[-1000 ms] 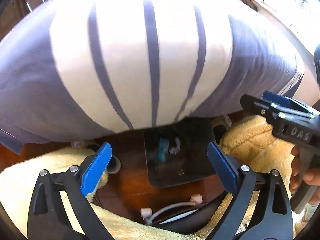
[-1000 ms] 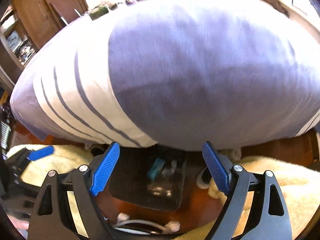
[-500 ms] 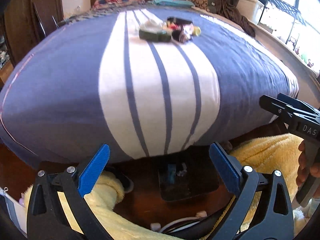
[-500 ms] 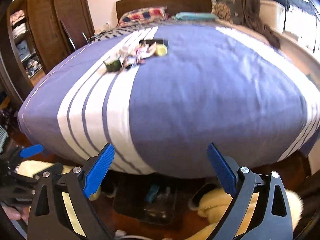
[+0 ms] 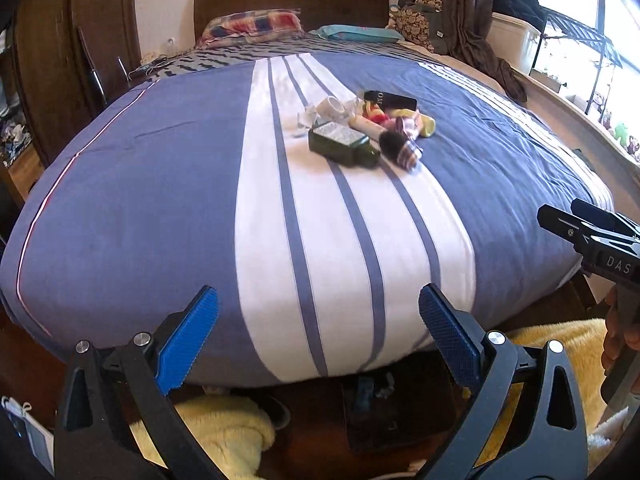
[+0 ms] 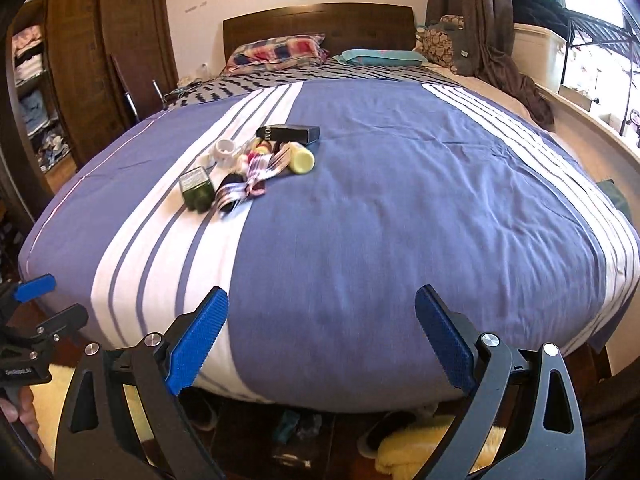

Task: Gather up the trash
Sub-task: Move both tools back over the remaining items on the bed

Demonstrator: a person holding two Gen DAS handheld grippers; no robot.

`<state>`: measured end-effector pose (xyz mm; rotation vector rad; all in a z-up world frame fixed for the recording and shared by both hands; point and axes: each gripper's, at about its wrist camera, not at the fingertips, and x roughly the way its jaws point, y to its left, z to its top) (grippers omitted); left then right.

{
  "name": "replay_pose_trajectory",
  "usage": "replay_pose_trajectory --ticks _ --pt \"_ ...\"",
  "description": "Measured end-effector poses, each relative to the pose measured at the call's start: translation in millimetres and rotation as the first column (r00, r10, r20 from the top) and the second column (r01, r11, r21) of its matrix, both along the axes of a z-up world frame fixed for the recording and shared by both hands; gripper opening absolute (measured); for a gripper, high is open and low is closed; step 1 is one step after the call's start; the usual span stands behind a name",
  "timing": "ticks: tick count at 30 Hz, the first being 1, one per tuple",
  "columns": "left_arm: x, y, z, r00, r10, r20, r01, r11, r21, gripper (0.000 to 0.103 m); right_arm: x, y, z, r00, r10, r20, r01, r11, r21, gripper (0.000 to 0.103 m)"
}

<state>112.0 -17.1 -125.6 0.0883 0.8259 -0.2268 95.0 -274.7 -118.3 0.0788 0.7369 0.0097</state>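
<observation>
A small pile of trash [image 5: 360, 128] lies mid-bed on the blue and white striped cover [image 5: 160, 208]. In it are a dark green bottle [image 5: 344, 146], a black box [image 5: 390, 100], a white roll [image 5: 332, 108], a yellow bottle [image 6: 302, 160] and crumpled wrappers [image 6: 248, 184]. My left gripper [image 5: 318, 312] hangs open over the foot of the bed, well short of the pile, nothing between its blue pads. My right gripper [image 6: 320, 312] is open and empty too, to the right of the left one. Each shows at the edge of the other's view: right gripper [image 5: 592, 236], left gripper [image 6: 30, 320].
On the wooden floor at the bed's foot lie a fluffy yellow rug [image 5: 224, 424] and a dark tray [image 5: 384, 404] with small items. Pillows [image 6: 276, 54] and the headboard [image 6: 320, 20] are at the far end, a wardrobe [image 6: 80, 60] on the left, a window sill [image 5: 580, 112] on the right.
Both grippers have risen and tipped upward; the view went from the bed's front edge and floor to the bed top, bringing the trash pile into sight. Both stay open.
</observation>
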Motion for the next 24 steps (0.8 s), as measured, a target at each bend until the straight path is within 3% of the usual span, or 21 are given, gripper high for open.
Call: replay_pose_trajectory --ticks 9,13,19,24 --pt "64.6 -8.9 -7.6 1.0 0.008 -0.019 -0.008 1.0 0.009 0.095 59.1 0.2 -2.7 1.0 -0.004 -0.012 0.004 0.999 -0.034 0.095" --pt "92.2 -21.4 -16.9 0.999 -0.01 -0.053 0.009 1.0 -0.012 0.095 81.3 -2.0 -4.6 1.0 0.022 -0.02 -0.021 0.999 0.037 0.094" --pt "108.1 -35.9 -20.3 0.998 -0.025 -0.056 0.024 1.0 -0.011 0.095 118.5 17.7 -5.5 0.993 0.109 -0.04 -0.103 0.988 0.116 0.066" --pt "117.5 -40.0 -20.7 0.998 -0.031 -0.05 0.031 1.0 -0.004 0.095 150.3 35.6 -11.4 0.984 0.162 -0.068 -0.15 0.977 0.153 0.049"
